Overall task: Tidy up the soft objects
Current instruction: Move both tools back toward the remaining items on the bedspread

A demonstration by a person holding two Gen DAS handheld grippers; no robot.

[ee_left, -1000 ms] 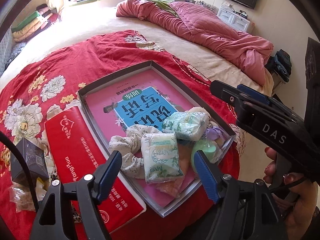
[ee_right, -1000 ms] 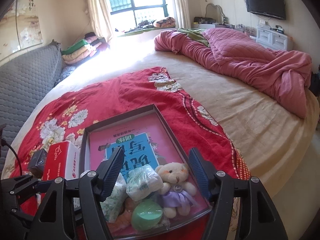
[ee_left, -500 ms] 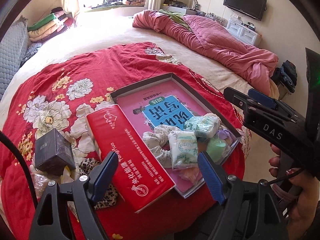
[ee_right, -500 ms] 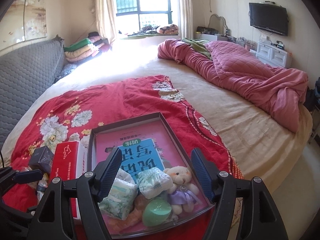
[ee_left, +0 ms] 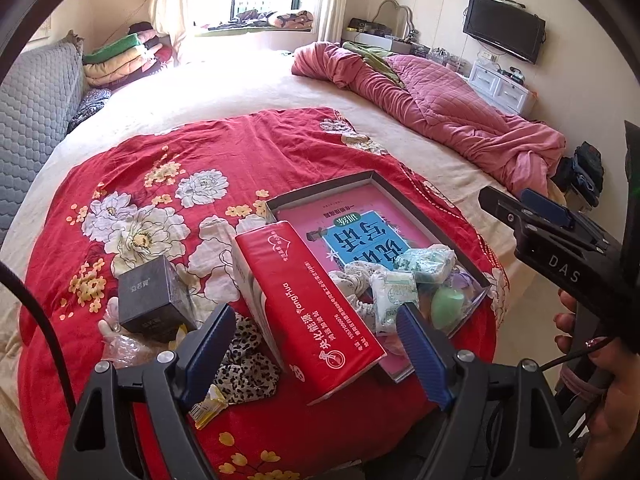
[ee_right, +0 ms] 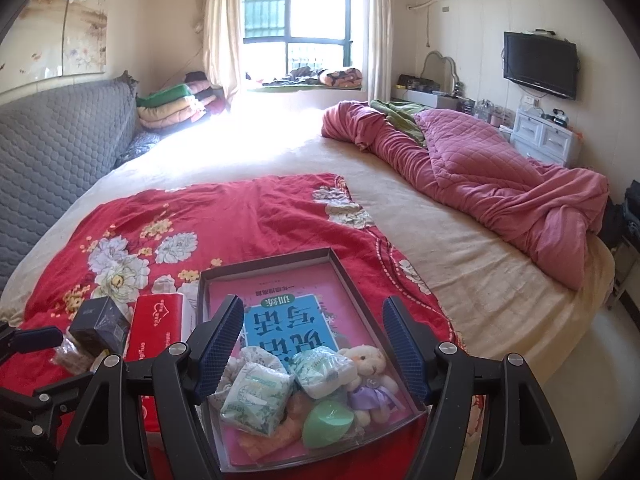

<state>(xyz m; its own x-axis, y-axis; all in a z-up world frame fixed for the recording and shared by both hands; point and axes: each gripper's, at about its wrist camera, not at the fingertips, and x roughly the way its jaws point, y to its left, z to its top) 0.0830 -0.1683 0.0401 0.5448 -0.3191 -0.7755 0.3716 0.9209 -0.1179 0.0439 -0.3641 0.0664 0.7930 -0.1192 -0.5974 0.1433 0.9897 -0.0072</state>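
A dark shallow tray (ee_right: pixel 264 266) lies on the red floral blanket with a pink and blue book in it. At its near end are two green-printed tissue packs (ee_right: pixel 256 398) (ee_right: pixel 324 372), a small teddy bear (ee_right: pixel 368 364), a green egg-shaped sponge (ee_right: pixel 326 424) and a floral scrunchie (ee_left: pixel 356 276). My right gripper (ee_right: pixel 315 308) hangs open above these, holding nothing. Left of the tray my left gripper (ee_left: pixel 314 310) is open and empty, above a red tissue pack (ee_left: pixel 308 308). A leopard-print cloth (ee_left: pixel 244 364) lies beside that pack.
A black box (ee_left: pixel 154 300), crinkled plastic bag (ee_left: pixel 124 348) and yellow wrapper (ee_left: pixel 208 406) lie left of the red pack. A pink quilt (ee_right: pixel 500 184) is heaped at the far right of the bed, a grey padded headboard (ee_right: pixel 52 148) on the left. The bed's edge drops off at the right.
Both grippers have drawn back and up from the tray. The left one has shifted left, over the red pack instead of the tray, and its jaws stand a little wider.
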